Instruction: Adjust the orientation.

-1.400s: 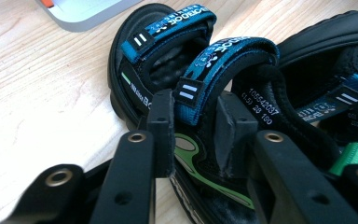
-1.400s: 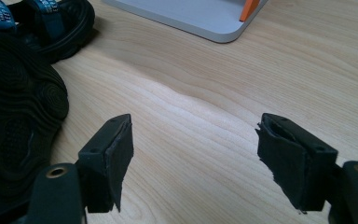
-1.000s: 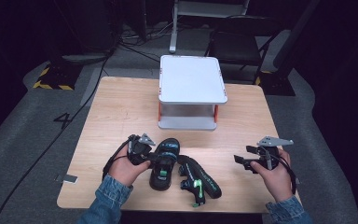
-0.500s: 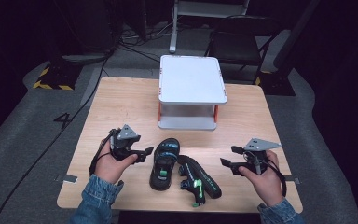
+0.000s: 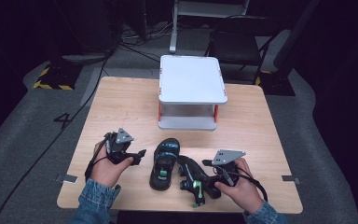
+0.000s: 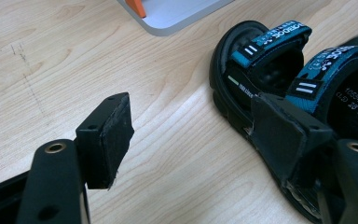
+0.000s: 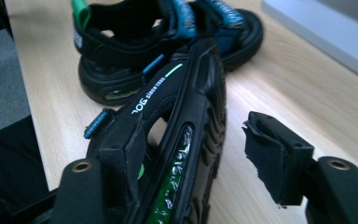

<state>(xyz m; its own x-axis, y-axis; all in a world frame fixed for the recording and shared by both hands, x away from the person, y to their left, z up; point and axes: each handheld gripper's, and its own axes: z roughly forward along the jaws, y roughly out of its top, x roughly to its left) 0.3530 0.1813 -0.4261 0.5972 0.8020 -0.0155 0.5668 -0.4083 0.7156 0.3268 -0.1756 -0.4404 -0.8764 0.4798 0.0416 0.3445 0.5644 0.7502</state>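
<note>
Two black sandals with teal straps lie near the table's front edge. One sandal (image 5: 164, 161) (image 6: 261, 60) (image 7: 168, 28) stands upright on its sole. The other sandal (image 5: 193, 179) (image 7: 191, 140) lies on its side, green trim showing. My left gripper (image 5: 140, 157) (image 6: 198, 135) is open just left of the upright sandal, bare wood between its pads. My right gripper (image 5: 206, 173) (image 7: 193, 154) straddles the tipped sandal. Its jaws have just been closing; the right pad (image 7: 265, 149) still stands clear of the sole.
A white two-level stand (image 5: 192, 79) (image 6: 177, 14) (image 7: 326, 28) with orange posts sits at the back middle of the wooden table (image 5: 121, 107). Bare wood stretches left and right of it. Cables and a dark chair lie beyond the far edge.
My left gripper let go of the upright sandal and drew back to the left, jaws wide. My right gripper slid left from the table's right side onto the tipped sandal.
</note>
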